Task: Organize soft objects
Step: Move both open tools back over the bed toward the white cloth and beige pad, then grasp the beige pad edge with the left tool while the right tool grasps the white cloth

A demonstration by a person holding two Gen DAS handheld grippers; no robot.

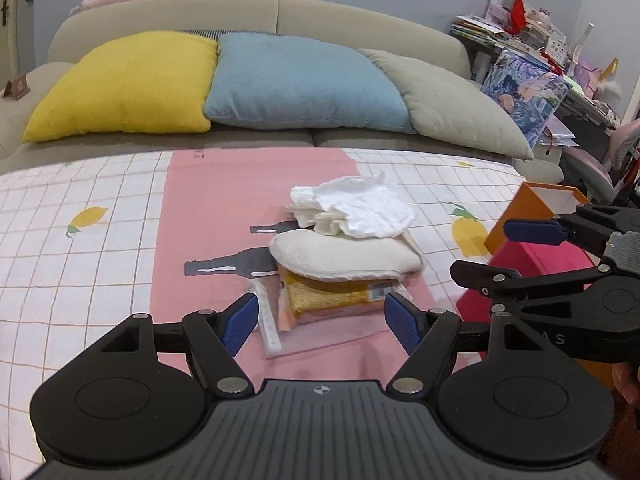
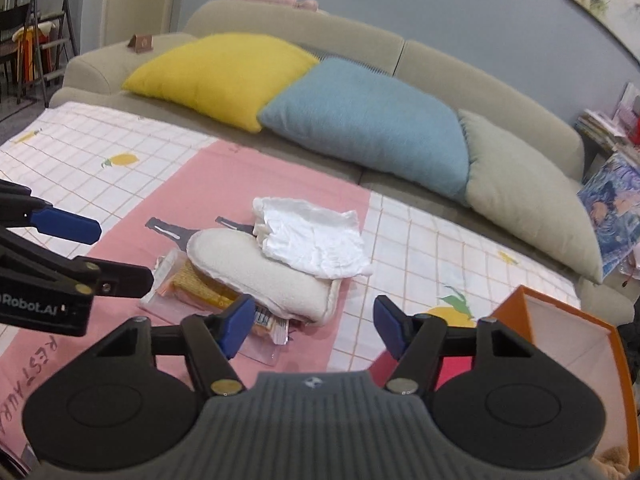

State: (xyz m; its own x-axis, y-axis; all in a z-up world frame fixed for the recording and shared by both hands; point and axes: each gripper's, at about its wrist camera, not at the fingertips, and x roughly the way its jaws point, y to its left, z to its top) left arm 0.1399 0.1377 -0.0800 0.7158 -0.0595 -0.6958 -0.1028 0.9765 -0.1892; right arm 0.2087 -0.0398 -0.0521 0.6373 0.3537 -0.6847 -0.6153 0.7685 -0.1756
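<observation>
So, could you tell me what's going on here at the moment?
A person holds two grippers over a small pile on the pink cloth. The left gripper and right gripper are both open and hold nothing. A white cloth tops a cream pad and a yellow packet; an orange box stands alongside.

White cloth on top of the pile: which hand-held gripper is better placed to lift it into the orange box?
Probably the right hand-held gripper. It is open and empty, the white cloth lies just ahead of it, and the orange box is at its right side. The left hand-held gripper faces the yellow packet underneath.
</observation>
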